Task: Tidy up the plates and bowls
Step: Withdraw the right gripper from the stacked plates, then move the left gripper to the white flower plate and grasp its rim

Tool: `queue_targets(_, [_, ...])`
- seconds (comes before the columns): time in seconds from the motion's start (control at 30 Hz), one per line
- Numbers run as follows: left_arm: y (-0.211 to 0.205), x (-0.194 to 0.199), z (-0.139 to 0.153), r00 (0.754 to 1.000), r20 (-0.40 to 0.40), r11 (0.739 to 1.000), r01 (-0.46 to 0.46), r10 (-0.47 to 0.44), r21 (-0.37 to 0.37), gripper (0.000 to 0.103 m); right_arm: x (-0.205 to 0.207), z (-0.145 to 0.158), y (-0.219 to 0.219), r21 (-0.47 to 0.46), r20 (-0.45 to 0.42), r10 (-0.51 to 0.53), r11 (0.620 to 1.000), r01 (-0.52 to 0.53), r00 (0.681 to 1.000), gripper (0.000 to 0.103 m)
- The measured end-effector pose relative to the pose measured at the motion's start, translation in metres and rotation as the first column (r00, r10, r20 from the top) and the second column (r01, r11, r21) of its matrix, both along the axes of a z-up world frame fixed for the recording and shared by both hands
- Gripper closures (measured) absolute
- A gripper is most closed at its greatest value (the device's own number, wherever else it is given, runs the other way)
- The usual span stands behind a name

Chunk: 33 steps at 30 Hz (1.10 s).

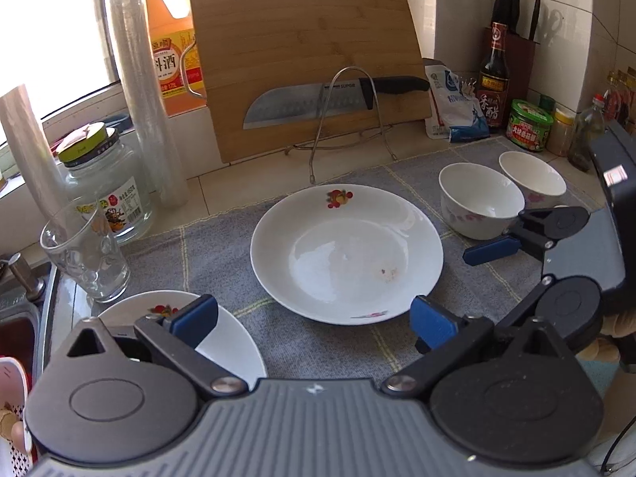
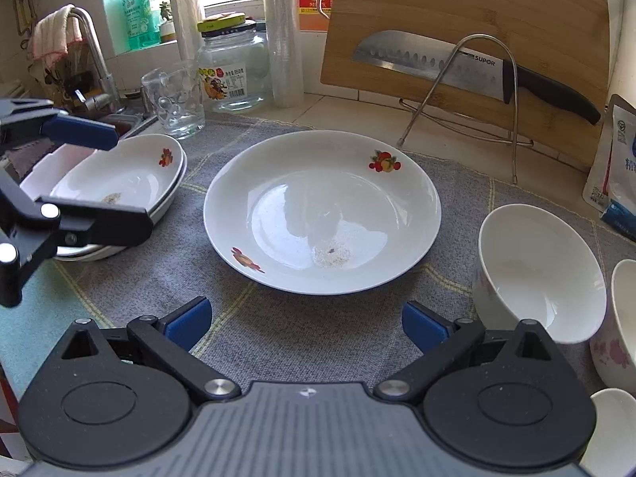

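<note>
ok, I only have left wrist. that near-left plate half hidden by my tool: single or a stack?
Observer: A stack. At least two rims show under the top plate.
Operator: Anything cut off on my right?
Observer: What looks like a third bowl, in the near right corner of the right wrist view, itself mostly cropped.
Operator: Right tool?
Observer: Right tool is open and empty, lined up on the near rim of the big plate but short of it.
</note>
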<state>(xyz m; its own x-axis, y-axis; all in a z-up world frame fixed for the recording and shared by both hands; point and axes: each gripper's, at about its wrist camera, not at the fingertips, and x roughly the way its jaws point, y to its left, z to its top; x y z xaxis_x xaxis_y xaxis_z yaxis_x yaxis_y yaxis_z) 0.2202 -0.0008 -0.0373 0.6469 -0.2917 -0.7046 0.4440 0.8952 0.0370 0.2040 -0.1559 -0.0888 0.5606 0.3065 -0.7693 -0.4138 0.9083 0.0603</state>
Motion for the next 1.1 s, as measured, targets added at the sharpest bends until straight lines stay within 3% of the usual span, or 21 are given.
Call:
queue_targets(0.27, [-0.009,0.067,-0.001,0.984,-0.116,0.991,0.135,-0.135,-0.012,0.001,0.002,-0.023,0.013,-0.067,0.024,-0.031,0.997,0.033,0.999,0.0])
queue_targets(0.5, [-0.031,0.115,-0.011,0.956,-0.171,0.966,0.25,-0.236,0.06,0.001,0.01,-0.025,0.009,-0.042,0.04,-0.046,0.998,0.048,0.998,0.0])
queue_targets(0.7, [-0.04,0.153,-0.025,0.931,-0.234,0.953,0.299,-0.279,0.056,0.002,0.018,-0.025,0.01,-0.037,0.043,-0.039,0.998,0.04,0.998,0.0])
queue_targets(0.87, [-0.044,0.18,-0.04,0.895,-0.312,0.934,0.353,-0.319,0.058,0.005,0.021,-0.025,0.009,-0.036,0.045,-0.024,0.999,0.026,0.999,0.0])
queue_targets(1.0, [-0.046,0.194,-0.052,0.854,-0.388,0.921,0.388,-0.346,0.034,0.017,0.024,-0.026,0.012,-0.034,0.048,-0.007,0.999,0.009,0.999,0.0])
queue_targets(1.1, [-0.047,0.199,-0.054,0.832,-0.416,0.91,0.413,-0.367,0.023,0.021,0.028,-0.025,0.013,-0.025,0.046,0.001,1.0,0.001,0.999,0.0])
